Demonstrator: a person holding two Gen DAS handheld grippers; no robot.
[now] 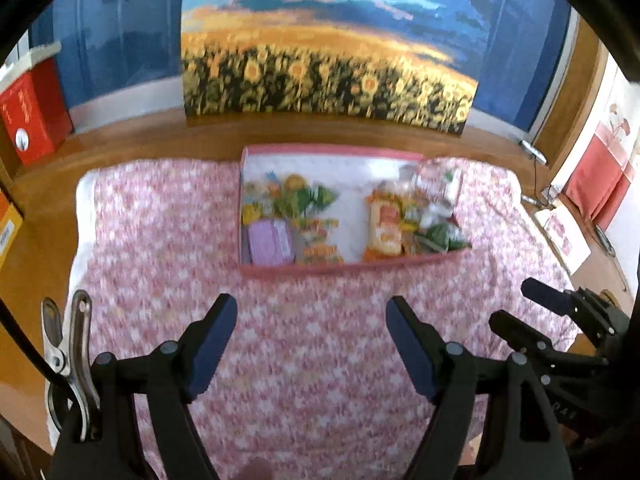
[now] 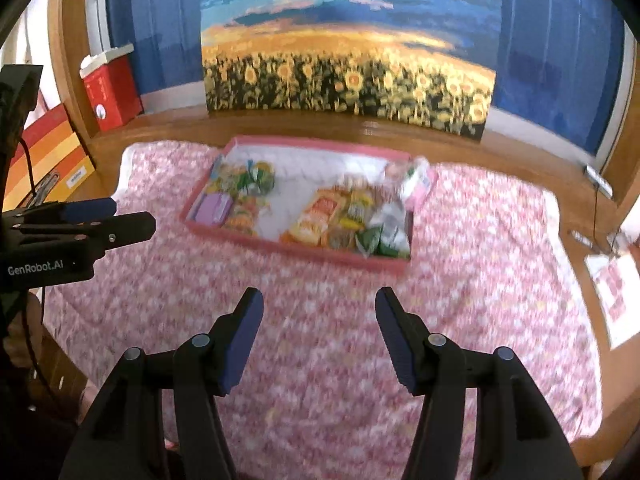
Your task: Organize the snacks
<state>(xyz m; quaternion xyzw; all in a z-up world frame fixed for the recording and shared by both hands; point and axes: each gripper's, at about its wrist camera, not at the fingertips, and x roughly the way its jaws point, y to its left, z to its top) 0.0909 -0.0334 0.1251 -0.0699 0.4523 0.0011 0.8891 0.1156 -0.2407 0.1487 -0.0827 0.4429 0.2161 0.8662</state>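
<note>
A pink-rimmed tray (image 1: 328,269) (image 2: 280,246) lies on the pink floral cloth and holds snack packets in two groups. The left group has a purple pack (image 1: 269,241) (image 2: 216,207) and green and yellow packets (image 1: 296,196). The right group has an orange bag (image 1: 385,225) (image 2: 316,218) and green packets (image 2: 380,240). My left gripper (image 1: 311,334) is open and empty, above the cloth short of the tray. My right gripper (image 2: 319,326) is open and empty too, also short of the tray. The right gripper shows at the left wrist view's right edge (image 1: 520,308).
A sunflower picture (image 1: 328,84) leans against the blue wall behind the tray. A red box (image 1: 34,116) (image 2: 110,92) stands at the back left. An orange striped box (image 2: 44,152) is on the left. Papers (image 2: 616,284) and cables lie on the wooden table at the right.
</note>
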